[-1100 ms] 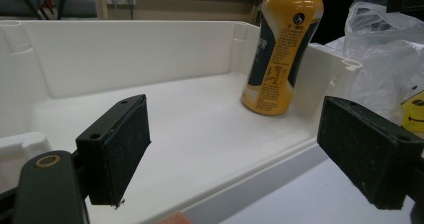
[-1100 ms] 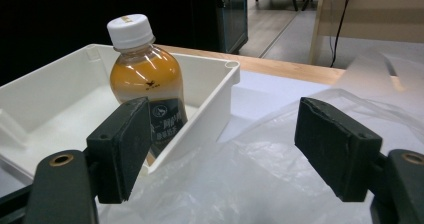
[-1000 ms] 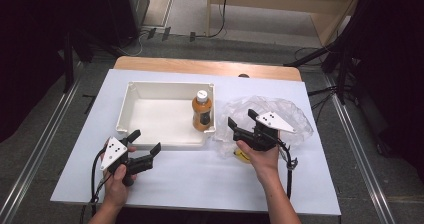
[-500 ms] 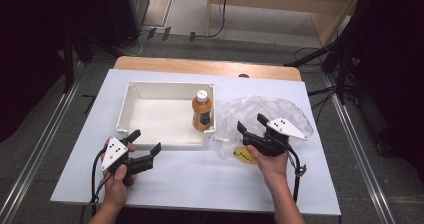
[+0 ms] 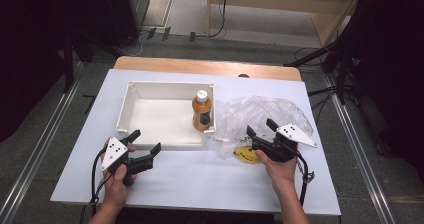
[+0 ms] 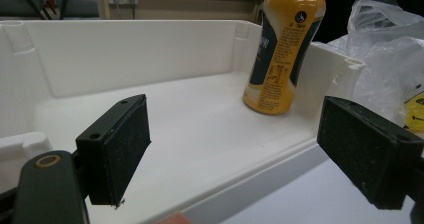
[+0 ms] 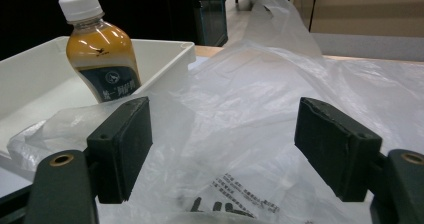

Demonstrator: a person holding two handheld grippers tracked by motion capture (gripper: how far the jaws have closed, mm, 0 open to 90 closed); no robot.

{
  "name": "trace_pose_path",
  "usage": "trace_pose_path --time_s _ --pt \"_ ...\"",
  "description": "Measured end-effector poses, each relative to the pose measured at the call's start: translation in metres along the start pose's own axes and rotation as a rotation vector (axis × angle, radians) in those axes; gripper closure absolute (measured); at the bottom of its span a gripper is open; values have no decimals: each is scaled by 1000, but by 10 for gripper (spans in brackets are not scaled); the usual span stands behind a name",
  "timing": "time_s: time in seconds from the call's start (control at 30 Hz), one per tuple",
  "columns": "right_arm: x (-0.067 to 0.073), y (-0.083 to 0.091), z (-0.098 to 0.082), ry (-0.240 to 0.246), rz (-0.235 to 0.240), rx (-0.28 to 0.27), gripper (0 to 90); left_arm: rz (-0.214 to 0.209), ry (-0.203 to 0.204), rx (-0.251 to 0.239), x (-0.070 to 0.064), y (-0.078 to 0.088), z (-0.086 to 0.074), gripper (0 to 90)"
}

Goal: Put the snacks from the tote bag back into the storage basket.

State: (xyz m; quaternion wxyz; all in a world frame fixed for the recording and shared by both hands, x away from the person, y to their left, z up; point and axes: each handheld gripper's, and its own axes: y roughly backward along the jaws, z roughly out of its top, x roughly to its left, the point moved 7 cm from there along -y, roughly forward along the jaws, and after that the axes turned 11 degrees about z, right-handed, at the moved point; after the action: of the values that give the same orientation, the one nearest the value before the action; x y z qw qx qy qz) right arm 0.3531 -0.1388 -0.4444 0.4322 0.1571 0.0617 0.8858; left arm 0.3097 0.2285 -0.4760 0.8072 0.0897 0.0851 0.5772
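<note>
Both sets of jaws wide open, holding nothing: left gripper (image 5: 142, 154) parked at the white bin's (image 5: 131, 113) near rim, right gripper (image 5: 264, 135) aimed at the plastic bag (image 5: 260, 111) (likely next grab), orange bottle (image 5: 202, 113) upright in the bin's right end.

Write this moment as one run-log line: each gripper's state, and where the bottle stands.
left gripper: open, near white tray | right gripper: open, at plastic bag | bottle: upright in tray

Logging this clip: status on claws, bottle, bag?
Both claws open: left claw by the tray, right claw over the plastic bag. Bottle upright in tray. Yellow item beside bag.
</note>
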Motion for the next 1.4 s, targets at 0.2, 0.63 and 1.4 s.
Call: trace_pose_path --time_s 0.2,0.63,1.4 --pt "-5 8 -1 1 -15 -3 238 6 2 2 0 0 0 140" --pt "-22 26 -10 3 -63 7 239 7 2 2 0 0 0 140" --pt "-45 51 -21 4 -129 20 239 14 1 8 1 -1 -1 139"
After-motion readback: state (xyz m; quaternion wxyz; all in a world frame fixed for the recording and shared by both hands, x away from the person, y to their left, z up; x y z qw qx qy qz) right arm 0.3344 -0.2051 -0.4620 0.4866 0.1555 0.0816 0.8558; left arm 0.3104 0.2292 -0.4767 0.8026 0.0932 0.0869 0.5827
